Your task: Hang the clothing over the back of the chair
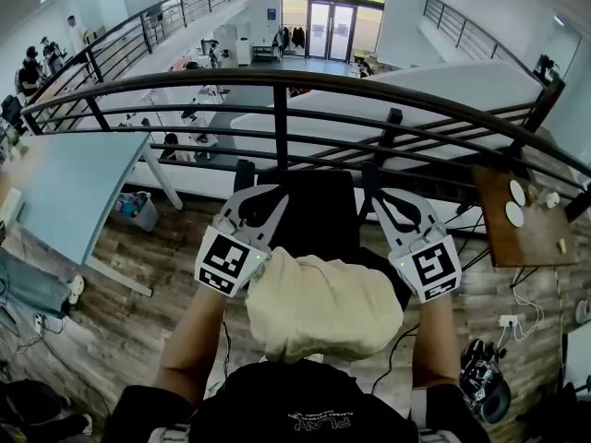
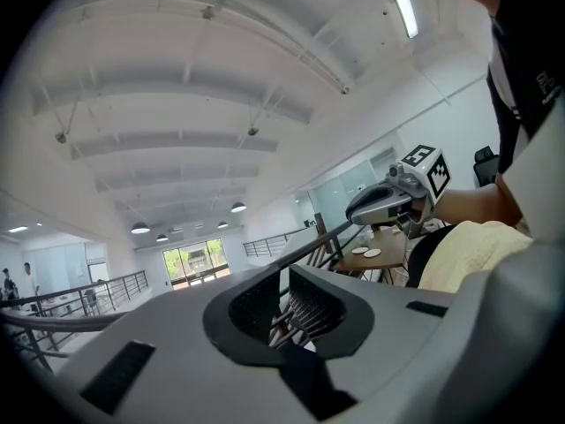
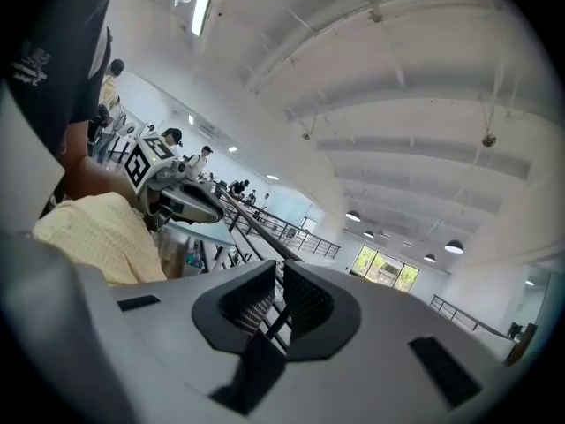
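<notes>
The cream-yellow clothing (image 1: 319,307) lies bunched over the near part of the black chair (image 1: 309,215), between my forearms and closer to me than both sets of jaws. It also shows at the edge of the left gripper view (image 2: 468,254) and of the right gripper view (image 3: 93,237). My left gripper (image 1: 259,197) and right gripper (image 1: 395,197) point roughly level over the chair, toward the railing. The left gripper (image 2: 284,303) has only a narrow slit between its pads, and nothing sits in it. The right gripper (image 3: 278,300) stands the same way, with nothing in it.
A dark metal railing (image 1: 277,81) runs just beyond the chair, with a drop to a lower floor behind it. To the right stands a wooden side table (image 1: 540,238) with white discs. A pale blue table (image 1: 74,183) is at left. Cables and a socket (image 1: 508,321) lie on the floor.
</notes>
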Demonstrator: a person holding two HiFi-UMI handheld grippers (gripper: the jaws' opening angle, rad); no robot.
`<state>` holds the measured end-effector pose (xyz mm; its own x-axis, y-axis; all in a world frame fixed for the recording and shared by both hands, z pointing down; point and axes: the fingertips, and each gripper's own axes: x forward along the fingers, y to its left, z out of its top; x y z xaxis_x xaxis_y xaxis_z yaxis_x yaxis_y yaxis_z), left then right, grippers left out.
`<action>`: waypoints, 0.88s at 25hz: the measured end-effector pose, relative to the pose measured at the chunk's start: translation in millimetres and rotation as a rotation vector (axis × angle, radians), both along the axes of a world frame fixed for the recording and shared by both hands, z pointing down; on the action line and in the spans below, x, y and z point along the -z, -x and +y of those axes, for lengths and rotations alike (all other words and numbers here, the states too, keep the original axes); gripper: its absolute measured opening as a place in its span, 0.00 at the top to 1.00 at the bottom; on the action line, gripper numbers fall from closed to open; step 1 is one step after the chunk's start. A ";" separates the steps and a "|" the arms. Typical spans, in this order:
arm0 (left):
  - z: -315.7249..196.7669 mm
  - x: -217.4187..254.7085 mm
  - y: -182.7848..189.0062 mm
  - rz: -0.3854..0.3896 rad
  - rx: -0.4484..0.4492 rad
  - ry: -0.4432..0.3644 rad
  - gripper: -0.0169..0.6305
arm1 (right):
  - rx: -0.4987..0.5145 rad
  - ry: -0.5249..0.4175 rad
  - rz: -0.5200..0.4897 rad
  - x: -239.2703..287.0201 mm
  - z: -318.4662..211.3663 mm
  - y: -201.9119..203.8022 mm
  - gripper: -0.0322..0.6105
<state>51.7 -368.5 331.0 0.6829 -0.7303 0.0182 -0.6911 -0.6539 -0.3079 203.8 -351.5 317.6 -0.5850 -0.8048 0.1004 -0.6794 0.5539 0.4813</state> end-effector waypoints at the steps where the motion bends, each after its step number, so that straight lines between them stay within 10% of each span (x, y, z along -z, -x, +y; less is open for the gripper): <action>1: -0.1 2.8 0.4 0.010 0.006 -0.007 0.91 | 0.000 -0.015 -0.015 4.6 -1.0 -1.1 0.89; 9: 3.5 18.1 3.7 0.062 -0.004 -0.027 0.95 | -0.110 -0.104 -0.259 44.6 -4.1 -27.2 0.91; 22: 4.2 17.6 4.9 0.058 0.007 -0.040 0.95 | -0.164 -0.117 -0.214 36.6 -1.0 -17.0 0.92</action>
<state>46.8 -364.3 313.5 0.6769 -0.7344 -0.0504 -0.7131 -0.6372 -0.2925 220.7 -352.6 281.1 -0.4443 -0.8891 -0.1104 -0.8480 0.3776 0.3718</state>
